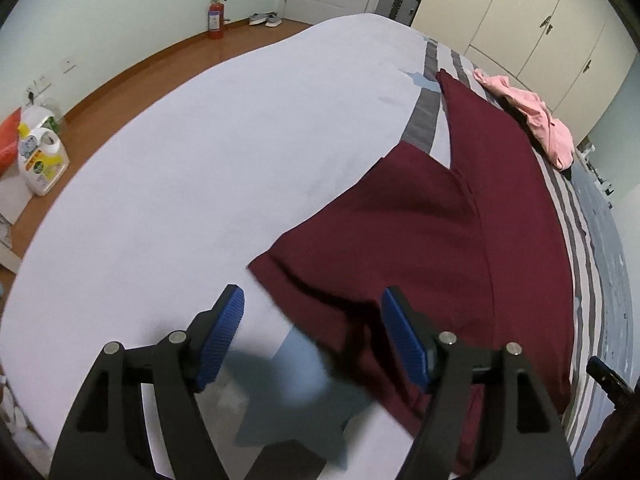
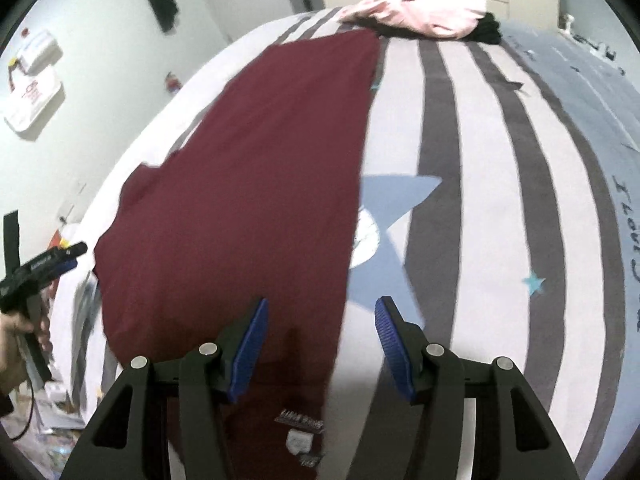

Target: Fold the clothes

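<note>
The maroon shirt [image 1: 460, 216] lies flat on the striped bed [image 1: 200, 160], its sleeve end just ahead of the left claw [image 1: 312, 320], whose jaws gape wide and empty. The right claw [image 2: 320, 332], also wide and empty, hovers over the shirt's near edge. A pink garment [image 2: 420, 12] sits at the bed's far end.

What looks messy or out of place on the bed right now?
The pink garment lies crumpled in a heap at the far end of the bed, unfolded. The maroon shirt lies spread flat. Nothing looks spilled or damaged.
</note>
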Demonstrator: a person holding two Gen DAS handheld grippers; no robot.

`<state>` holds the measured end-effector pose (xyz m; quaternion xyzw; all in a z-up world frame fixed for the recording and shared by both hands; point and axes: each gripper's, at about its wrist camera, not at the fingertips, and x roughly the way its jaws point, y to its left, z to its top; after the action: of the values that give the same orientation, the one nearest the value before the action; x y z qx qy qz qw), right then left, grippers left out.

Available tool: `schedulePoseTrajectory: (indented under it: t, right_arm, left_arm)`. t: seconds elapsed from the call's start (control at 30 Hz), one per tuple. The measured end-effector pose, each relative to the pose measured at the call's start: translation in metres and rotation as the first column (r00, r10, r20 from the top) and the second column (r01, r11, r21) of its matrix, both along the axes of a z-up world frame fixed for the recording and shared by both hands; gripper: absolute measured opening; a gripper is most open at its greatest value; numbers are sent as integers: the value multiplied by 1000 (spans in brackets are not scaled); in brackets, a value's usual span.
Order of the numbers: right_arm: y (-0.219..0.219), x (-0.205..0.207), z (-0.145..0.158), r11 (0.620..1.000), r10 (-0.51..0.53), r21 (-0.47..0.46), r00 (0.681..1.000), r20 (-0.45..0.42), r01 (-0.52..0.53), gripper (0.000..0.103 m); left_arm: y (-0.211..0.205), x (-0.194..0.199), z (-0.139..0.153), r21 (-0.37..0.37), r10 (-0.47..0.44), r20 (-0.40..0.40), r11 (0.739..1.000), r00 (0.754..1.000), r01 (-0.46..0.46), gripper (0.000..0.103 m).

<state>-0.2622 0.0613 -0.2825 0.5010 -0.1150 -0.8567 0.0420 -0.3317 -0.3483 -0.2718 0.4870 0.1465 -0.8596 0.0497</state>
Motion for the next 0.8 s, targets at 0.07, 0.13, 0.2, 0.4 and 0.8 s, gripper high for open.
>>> schedulePoseTrajectory:
  t: [0.07, 0.13, 0.2, 0.4, 0.8]
  right_arm:
    - [6, -6, 1, 1000, -28, 1, 1000, -9, 28, 52]
    - [9, -11, 1, 998, -55, -2, 998, -15, 55, 52]
    - [9, -16, 0, 997, -76, -1, 997, -20, 76, 52]
    - [7, -25, -7, 993, -117, -2, 993, -12, 117, 52]
    - [19, -22, -13, 987, -162, 13, 987, 13, 162, 52]
  left_arm:
    - [-1, -13, -13, 16, 19, 22, 1000, 1000, -20, 69]
    - [-2, -18, -27, 53, 36, 46, 998, 998, -38, 69]
    - [-6, -21, -38, 74, 37, 67, 996, 997, -42, 69]
    - [-6, -23, -44, 19, 0, 18, 1000, 1000, -1, 41]
    - [6, -13, -10, -32, -44, -61, 999, 997, 42, 6]
